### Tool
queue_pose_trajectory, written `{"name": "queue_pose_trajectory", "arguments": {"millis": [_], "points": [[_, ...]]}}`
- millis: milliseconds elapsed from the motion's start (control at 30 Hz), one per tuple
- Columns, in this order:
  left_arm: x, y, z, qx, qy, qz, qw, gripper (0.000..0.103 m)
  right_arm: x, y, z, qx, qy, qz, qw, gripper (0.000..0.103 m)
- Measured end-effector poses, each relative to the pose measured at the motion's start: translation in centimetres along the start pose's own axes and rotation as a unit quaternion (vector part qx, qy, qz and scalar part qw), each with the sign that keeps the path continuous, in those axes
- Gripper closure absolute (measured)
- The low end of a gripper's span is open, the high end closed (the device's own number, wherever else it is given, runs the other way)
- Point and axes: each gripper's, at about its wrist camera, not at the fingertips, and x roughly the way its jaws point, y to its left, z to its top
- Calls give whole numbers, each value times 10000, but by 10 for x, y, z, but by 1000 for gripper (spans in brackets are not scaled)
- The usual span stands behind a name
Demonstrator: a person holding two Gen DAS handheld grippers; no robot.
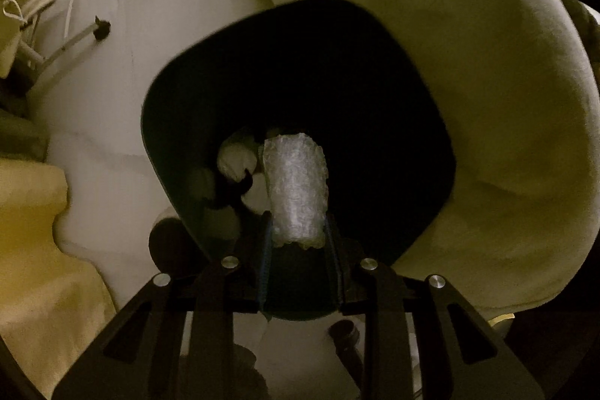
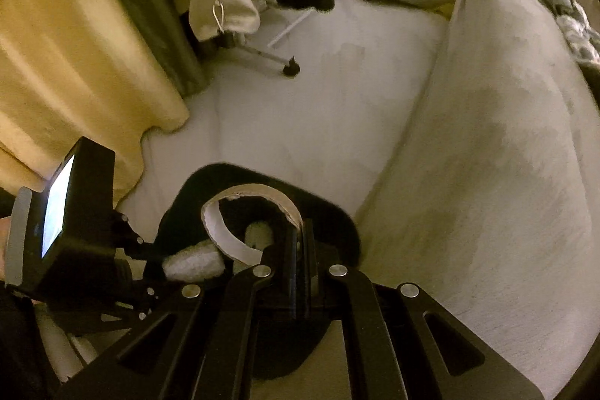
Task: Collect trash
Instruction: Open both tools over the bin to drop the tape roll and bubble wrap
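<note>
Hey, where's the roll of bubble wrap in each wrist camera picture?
Left wrist view: the bubble wrap roll is at lower centre, held between the left hand-held gripper fingers over the black bin.
Right wrist view: it shows at lower left, beside the cardboard strip.
Shared landmark: the black bin.

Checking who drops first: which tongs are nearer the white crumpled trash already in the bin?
Left, as far as the views show. The left tongs hold bubble wrap just beside the white trash; the right tongs grip a cardboard strip above the bin.
</note>
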Motion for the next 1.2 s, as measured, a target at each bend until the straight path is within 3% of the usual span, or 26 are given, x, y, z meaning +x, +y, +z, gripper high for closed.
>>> {"name": "queue_pose_trajectory", "arguments": {"millis": [133, 200, 267, 400, 667, 767, 867, 1000, 1033, 1200], "points": [[10, 6, -3, 1, 157, 65, 9999, 71, 11, 2, -4, 41, 219, 46, 9997, 101], [13, 6, -5, -6, 187, 93, 9998, 63, 16, 2, -6, 74, 297, 75, 9995, 101], [13, 7, -6, -15, 178, 82, 9998, 46, 22, 4, -6, 90, 365, 85, 9993, 100], [5, 5, -6, 59, 90, 86, 9999, 34, 38, 8, -10, 129, 544, 84, 9984, 100], [-42, -1, -17, 49, -722, 356, 9967, 17, 60, 15, -20, 213, 849, 115, 9961, 100], [-65, -4, -23, -14, -1152, 608, 9915, 17, 64, 15, -24, 376, 901, 163, 9951, 100], [-92, -6, -30, -143, -1643, 901, 9822, 15, 65, 18, -28, 481, 907, 189, 9945, 100], [-131, -11, -46, -464, -2437, 1301, 9600, 10, 71, 23, -34, 609, 960, 194, 9933, 100], [-143, -13, -54, -628, -2680, 1434, 9506, 9, 72, 23, -36, 650, 983, 177, 9929, 100], [-180, -25, -76, -879, -3236, 1541, 9294, 7, 72, 35, -46, 547, 1068, 263, 9924, 100]]}}
